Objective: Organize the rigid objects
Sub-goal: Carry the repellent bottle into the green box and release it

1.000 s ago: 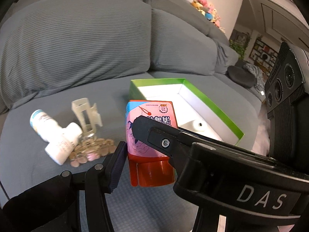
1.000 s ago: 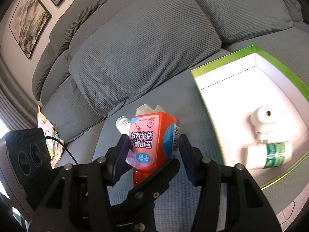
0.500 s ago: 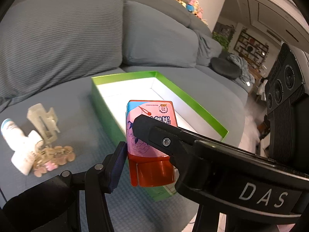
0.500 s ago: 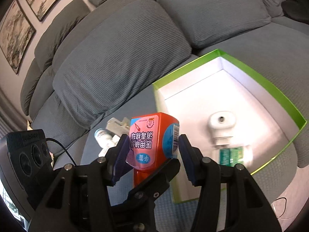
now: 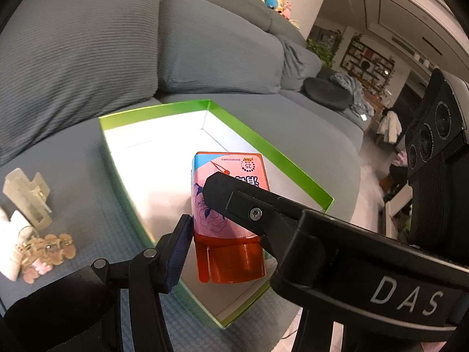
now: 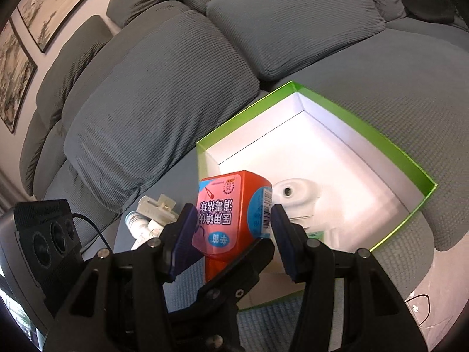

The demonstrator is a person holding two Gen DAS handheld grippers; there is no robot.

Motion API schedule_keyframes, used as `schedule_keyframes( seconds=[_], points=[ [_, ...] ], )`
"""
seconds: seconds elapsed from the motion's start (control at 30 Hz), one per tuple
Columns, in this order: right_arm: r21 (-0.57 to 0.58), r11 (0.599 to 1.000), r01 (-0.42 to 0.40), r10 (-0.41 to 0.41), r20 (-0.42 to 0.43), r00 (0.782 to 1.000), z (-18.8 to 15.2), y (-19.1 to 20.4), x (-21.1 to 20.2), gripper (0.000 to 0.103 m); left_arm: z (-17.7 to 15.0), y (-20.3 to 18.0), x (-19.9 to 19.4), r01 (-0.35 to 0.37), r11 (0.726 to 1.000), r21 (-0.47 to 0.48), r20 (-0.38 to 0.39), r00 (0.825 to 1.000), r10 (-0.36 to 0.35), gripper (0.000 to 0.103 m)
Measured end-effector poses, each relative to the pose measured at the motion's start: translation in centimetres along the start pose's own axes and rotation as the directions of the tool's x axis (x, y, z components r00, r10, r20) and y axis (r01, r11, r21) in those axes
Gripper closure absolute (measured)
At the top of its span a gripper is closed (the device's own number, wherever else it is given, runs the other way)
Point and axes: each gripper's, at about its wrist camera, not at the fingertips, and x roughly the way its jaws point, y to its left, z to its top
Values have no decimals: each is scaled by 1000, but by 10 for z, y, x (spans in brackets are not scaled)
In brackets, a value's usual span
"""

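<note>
An orange carton [image 5: 230, 202] printed with pink and blue panels and Chinese text is gripped by both grippers at once. The left gripper [image 5: 205, 208] is clamped on it: one blue-padded finger [image 5: 180, 245] is pressed against the carton's near side, and the other black finger [image 5: 243, 202] is laid across its printed face. In the right wrist view the same carton [image 6: 233, 220] is seen between the pads of the right gripper [image 6: 231, 228], one blue pad [image 6: 183, 237] on each side and touching it, so the right jaws are closed on the carton as well. Both grippers are aimed forward and slightly downward towards the sofa seat [image 5: 299, 126].

The carton is held above the near part of a green box [image 6: 390, 152] with a white interior, which is lying open on the grey sofa seat. Inside the box, a white bottle [image 6: 296, 193] is seen lying just behind the carton in the right wrist view; its lower part is hidden.

On the seat to the left of the box, a pale hair claw clip [image 5: 27, 193], a flowered hair clip [image 5: 48, 249] and a white bottle [image 5: 11, 243] are grouped close together, well apart from the carton
</note>
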Motion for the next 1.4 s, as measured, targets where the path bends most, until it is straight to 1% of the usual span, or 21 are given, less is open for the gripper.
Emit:
schedule_keyframes(
  seconds=[0.4, 0.77, 0.93, 1.0, 1.03, 1.07, 1.2, 1.23, 1.27, 1.33, 1.4],
  points=[
    [15, 998, 63, -63, -4, 998, 1, -8, 5, 50, 0, -2, 18, 3, 1000, -11, -42, 999, -4, 47],
    [48, 994, 96, -97, 14, 995, 4, -23, 2, 50, 0, -8, 28, 32, 999, -14, -54, 998, -32, 47],
    [56, 992, 113, -114, 20, 993, 4, -28, 0, 48, -2, -12, 29, 20, 1000, -9, -46, 999, -20, 47],
    [57, 989, 138, -139, 23, 990, 4, -27, 0, 38, -2, -12, 28, 26, 1000, -10, -52, 998, -26, 47],
    [54, 986, 156, -158, 28, 987, 4, -27, -1, 28, -3, -12, 27, 31, 999, -14, -56, 998, -31, 47],
    [46, 984, 174, -176, 39, 984, 5, -25, -3, 23, -3, -11, 26, 34, 999, -17, -58, 998, -35, 47],
    [27, 983, 183, -184, 61, 981, 5, -20, -6, 17, -4, -8, 16, 37, 999, -31, -48, 998, -39, 46],
    [29, 983, 180, -182, 63, 981, 5, -19, -7, 12, -4, -7, 12, 32, 999, -30, -37, 999, -33, 46],
    [28, 984, 178, -179, 69, 981, 5, -17, -9, 10, -4, -6, 8, 26, 999, -27, -21, 999, -27, 45],
    [24, 984, 176, -177, 91, 980, 4, -11, -14, 8, -3, -5, -3, 9, 1000, -19, 16, 1000, -8, 33],
    [21, 984, 175, -176, 123, 977, 4, -6, -21, 5, -4, -3, -17, -5, 1000, -6, 60, 998, 5, 27]
  ],
)
